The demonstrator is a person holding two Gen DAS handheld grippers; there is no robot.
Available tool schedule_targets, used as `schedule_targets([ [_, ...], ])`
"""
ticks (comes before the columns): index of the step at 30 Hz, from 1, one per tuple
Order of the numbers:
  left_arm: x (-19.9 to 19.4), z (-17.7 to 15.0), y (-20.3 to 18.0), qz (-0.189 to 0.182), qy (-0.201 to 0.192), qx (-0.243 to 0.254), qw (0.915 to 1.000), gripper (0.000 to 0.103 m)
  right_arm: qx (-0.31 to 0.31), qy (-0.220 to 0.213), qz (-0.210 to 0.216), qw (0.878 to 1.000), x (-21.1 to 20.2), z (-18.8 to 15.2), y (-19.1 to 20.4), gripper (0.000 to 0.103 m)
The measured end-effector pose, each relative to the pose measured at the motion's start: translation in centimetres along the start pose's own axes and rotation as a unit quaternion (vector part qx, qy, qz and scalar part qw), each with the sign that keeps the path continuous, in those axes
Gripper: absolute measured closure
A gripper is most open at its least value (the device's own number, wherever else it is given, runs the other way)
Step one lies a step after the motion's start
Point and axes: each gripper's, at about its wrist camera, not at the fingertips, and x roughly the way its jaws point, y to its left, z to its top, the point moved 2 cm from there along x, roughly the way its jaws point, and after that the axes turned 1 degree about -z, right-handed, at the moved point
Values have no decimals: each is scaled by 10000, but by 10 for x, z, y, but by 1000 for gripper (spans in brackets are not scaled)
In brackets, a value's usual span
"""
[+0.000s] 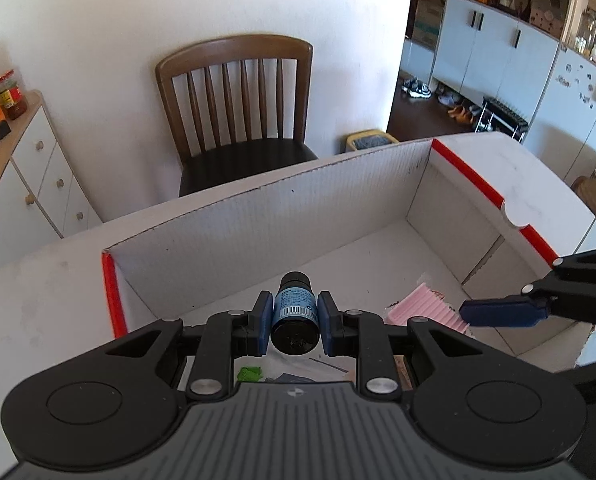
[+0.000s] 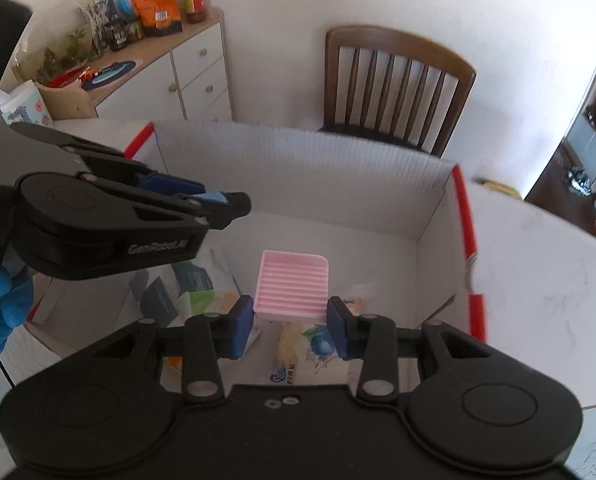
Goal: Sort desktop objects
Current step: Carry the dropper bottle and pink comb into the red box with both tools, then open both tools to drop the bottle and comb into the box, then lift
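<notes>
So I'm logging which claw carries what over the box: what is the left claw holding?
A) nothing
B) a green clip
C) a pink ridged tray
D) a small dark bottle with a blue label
D: the left claw is clamped on the small dark bottle with the blue label, above the white box; the pink ridged tray sits between the right claw's pads.

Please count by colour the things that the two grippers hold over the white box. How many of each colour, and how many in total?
Black with blue label: 1, the small bottle clamped in the left gripper.
Pink: 1, the ribbed tray between the pads of the right gripper.
Total: 2, both above the cardboard box.
</notes>
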Motion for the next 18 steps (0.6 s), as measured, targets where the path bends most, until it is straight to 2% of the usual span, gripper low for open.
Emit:
schedule_targets([
  [11, 24, -2, -5, -70, 475, 30, 9988, 80, -8, 524, 101, 9986, 20, -8, 3, 64],
  [18, 36, -5, -4, -131, 821, -60, 9965, 80, 8, 652, 170, 9977, 23, -8, 3, 64],
])
